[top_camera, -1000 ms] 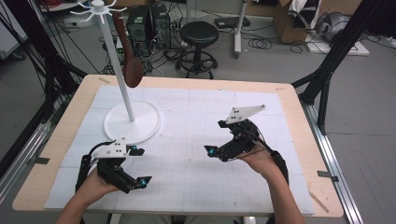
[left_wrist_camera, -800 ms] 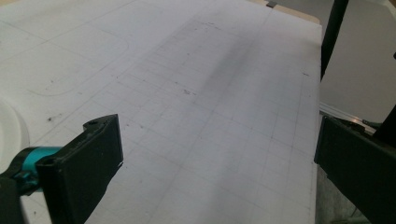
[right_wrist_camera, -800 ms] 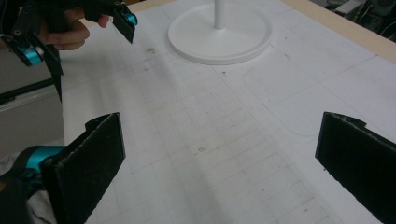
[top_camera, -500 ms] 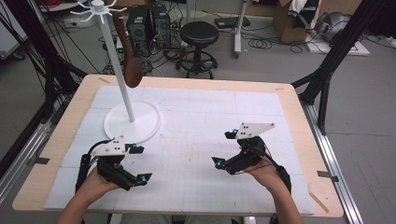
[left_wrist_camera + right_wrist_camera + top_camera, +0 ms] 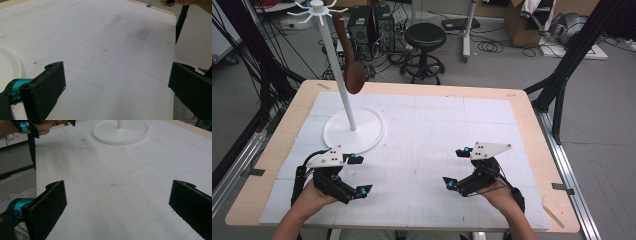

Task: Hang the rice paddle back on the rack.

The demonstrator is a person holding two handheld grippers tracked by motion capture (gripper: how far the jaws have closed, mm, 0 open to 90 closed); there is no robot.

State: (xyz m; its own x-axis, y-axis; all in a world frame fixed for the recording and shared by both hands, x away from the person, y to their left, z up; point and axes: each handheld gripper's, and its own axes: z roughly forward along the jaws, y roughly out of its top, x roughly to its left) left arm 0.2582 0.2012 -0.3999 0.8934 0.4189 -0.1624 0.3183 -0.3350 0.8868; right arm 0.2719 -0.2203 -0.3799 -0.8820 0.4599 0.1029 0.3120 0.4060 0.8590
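The brown wooden spoon (image 5: pixel 349 60) hangs from a hook atop the white stand (image 5: pixel 337 75), at the bench's far left corner, long axis nearly upright, bowl pointing down, handle up. It hangs well beyond and above both grippers. The left gripper (image 5: pixel 357 175) sits just in front of the stand's round base (image 5: pixel 362 140), so it looks the nearer; the right gripper (image 5: pixel 458 168) is well apart. Both sets of fingers gape wide and hold nothing, low over the white mat (image 5: pixel 427 130).
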